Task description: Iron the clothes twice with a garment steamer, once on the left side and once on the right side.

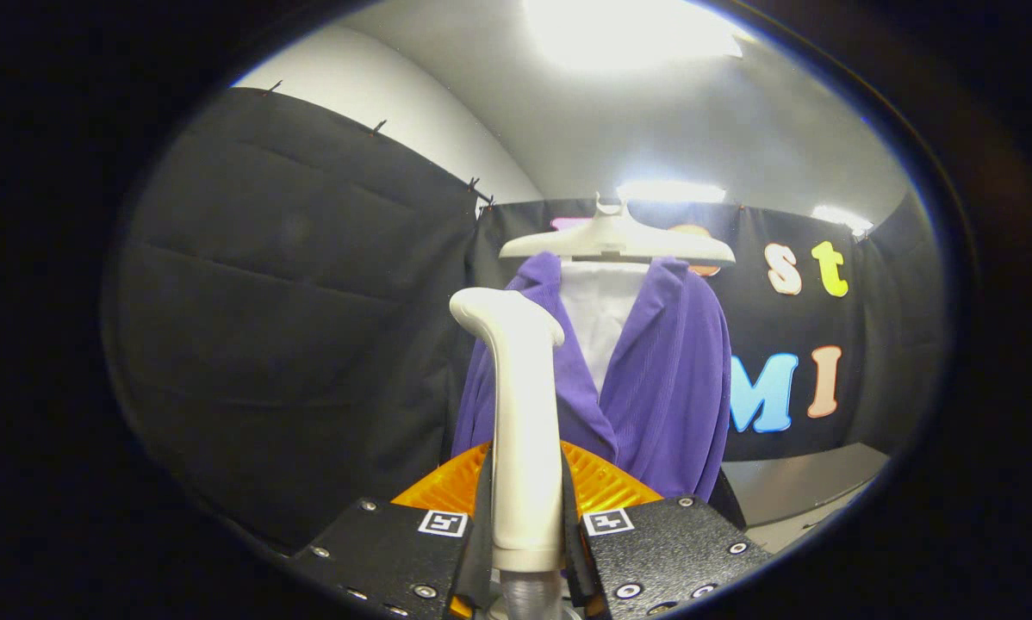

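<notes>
A white garment steamer (523,413) stands upright between my fingers, its handle pressed on both sides by the black pads. My gripper (525,525) is shut on that handle. The steamer's head curves to the left at the top. Beyond it hangs a purple garment (662,379) over a white inner panel (600,323), draped on a white hanger (617,244). The steamer head sits level with the garment's left lapel, and I cannot tell whether it touches the cloth. The lower left of the garment is hidden behind the steamer and the orange parts of my gripper.
Black cloth walls (292,310) close in on the left and behind the garment. A grey surface (805,482) lies low at the right, beside the garment's hem. Bright ceiling lights (628,34) glare overhead.
</notes>
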Demonstrator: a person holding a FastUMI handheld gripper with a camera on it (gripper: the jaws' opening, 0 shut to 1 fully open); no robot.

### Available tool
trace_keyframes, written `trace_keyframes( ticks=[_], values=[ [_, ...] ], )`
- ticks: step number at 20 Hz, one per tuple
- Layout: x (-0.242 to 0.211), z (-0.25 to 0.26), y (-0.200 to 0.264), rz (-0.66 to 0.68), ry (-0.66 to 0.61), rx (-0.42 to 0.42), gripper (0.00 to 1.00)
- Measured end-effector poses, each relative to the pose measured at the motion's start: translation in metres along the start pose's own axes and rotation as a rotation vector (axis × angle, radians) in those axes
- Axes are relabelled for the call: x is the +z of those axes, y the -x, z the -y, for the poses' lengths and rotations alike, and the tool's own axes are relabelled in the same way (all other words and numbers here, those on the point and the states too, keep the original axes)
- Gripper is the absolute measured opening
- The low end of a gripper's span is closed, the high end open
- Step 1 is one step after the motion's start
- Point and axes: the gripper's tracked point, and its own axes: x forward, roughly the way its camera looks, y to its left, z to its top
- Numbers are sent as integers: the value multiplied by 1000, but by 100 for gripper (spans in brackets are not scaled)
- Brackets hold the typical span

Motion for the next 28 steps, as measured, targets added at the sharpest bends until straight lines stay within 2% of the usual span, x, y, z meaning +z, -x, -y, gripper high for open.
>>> trace_keyframes(
  ticks=[4, 10, 15, 28],
  values=[
    [32, 1, -31, 77, 27, -47, 34],
    [38, 4, -66, 86, 53, -116, 34],
    [11, -5, -80, 50, 72, -99, 34],
    [-89, -5, -57, -105, 118, -102, 34]
  ],
)
